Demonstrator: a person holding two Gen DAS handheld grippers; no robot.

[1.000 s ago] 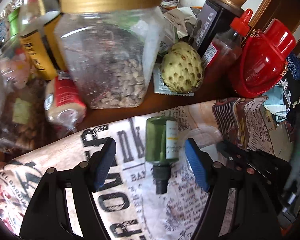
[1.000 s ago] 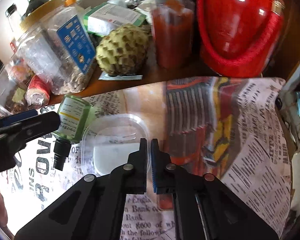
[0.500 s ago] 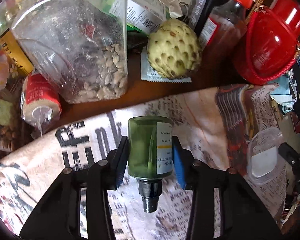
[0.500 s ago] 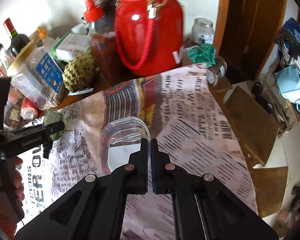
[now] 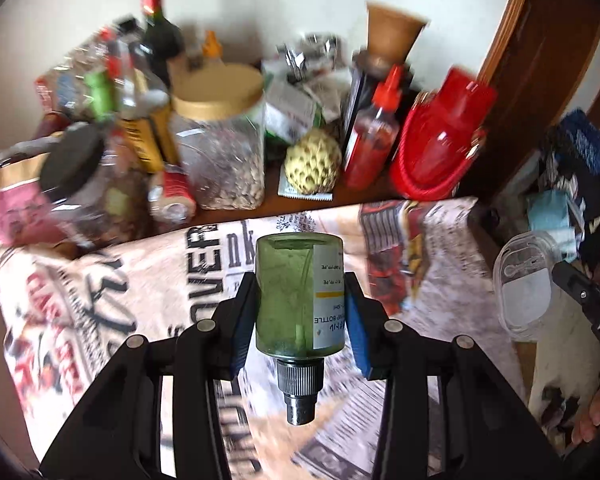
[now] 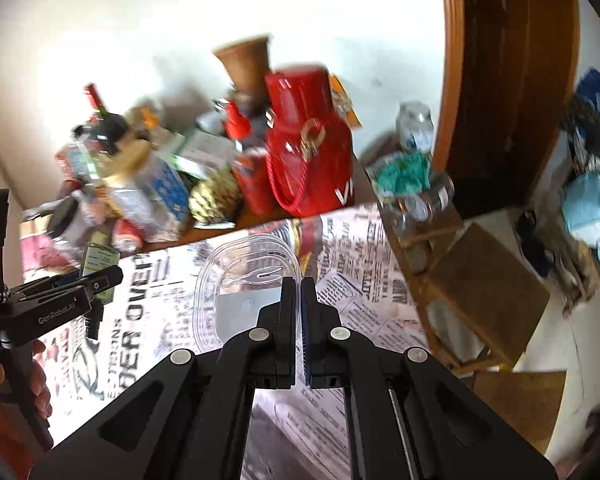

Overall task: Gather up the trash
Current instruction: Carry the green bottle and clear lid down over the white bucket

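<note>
My left gripper is shut on a small green bottle with a white label and a black neck, held clear above the newspaper-covered table. My right gripper is shut on the rim of a clear plastic container, lifted over the newspaper. The container also shows at the right of the left wrist view. The left gripper with the bottle shows at the left of the right wrist view.
The back of the table is crowded: a seed jar with a gold lid, a custard apple, a red sauce bottle, a red bag, a wine bottle. A wooden stool stands to the right.
Both grippers have lifted up and back from the table. The left one closed on the green bottle and raised it; the right one carried the clear container up and to the right.
</note>
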